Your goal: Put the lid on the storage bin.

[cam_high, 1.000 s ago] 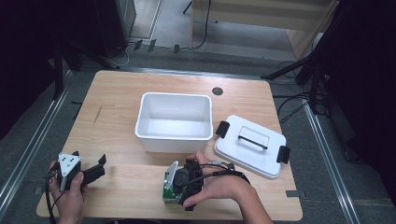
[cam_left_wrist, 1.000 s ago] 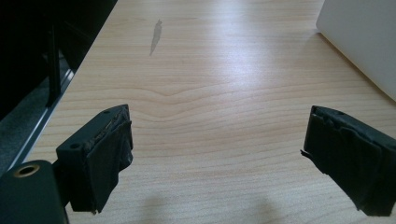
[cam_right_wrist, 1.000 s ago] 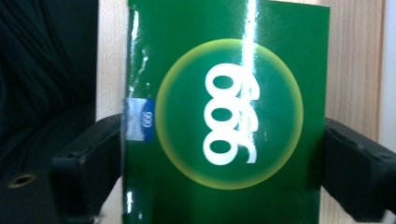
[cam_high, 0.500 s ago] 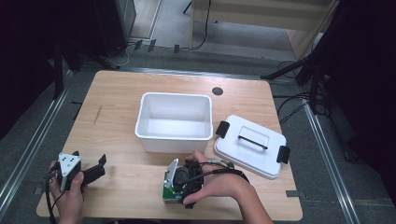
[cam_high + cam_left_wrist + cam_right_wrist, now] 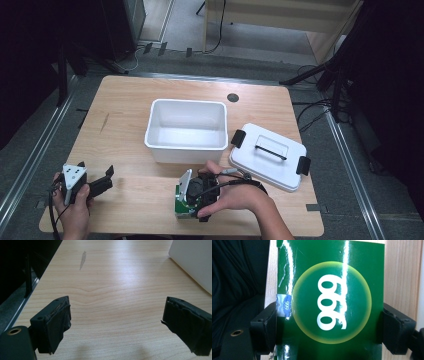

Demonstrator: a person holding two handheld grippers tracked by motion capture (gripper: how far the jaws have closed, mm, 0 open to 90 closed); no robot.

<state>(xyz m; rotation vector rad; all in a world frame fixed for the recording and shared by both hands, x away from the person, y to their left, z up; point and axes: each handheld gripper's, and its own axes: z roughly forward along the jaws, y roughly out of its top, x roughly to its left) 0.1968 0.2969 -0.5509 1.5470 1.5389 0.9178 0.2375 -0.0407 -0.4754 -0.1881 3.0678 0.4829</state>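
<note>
- the right gripper (image 5: 186,204) has its jaws just closing in on the glossy green cardboard box with a yellow-ringed circle and white numerals (image 5: 330,302); otherwise the scene looks as it did a second ago, with both hands in the same spots.
- in the right gripper view the box sits squarely between the two black jaws, one pad at each side edge and seemingly touching, so i judge the grip is made or all but made.
- that would mean the pick-up is nearly ready, probably for the open white plastic tub (image 5: 186,127) just beyond it.
- the box lies on the pale wooden table (image 5: 130,100) near its front edge, well short of the white lid with black clasps (image 5: 267,156).
- the left gripper (image 5: 95,185) rests at the front left corner, its jaws spread wide over bare wood, its pads (image 5: 56,322) holding nothing.
</note>
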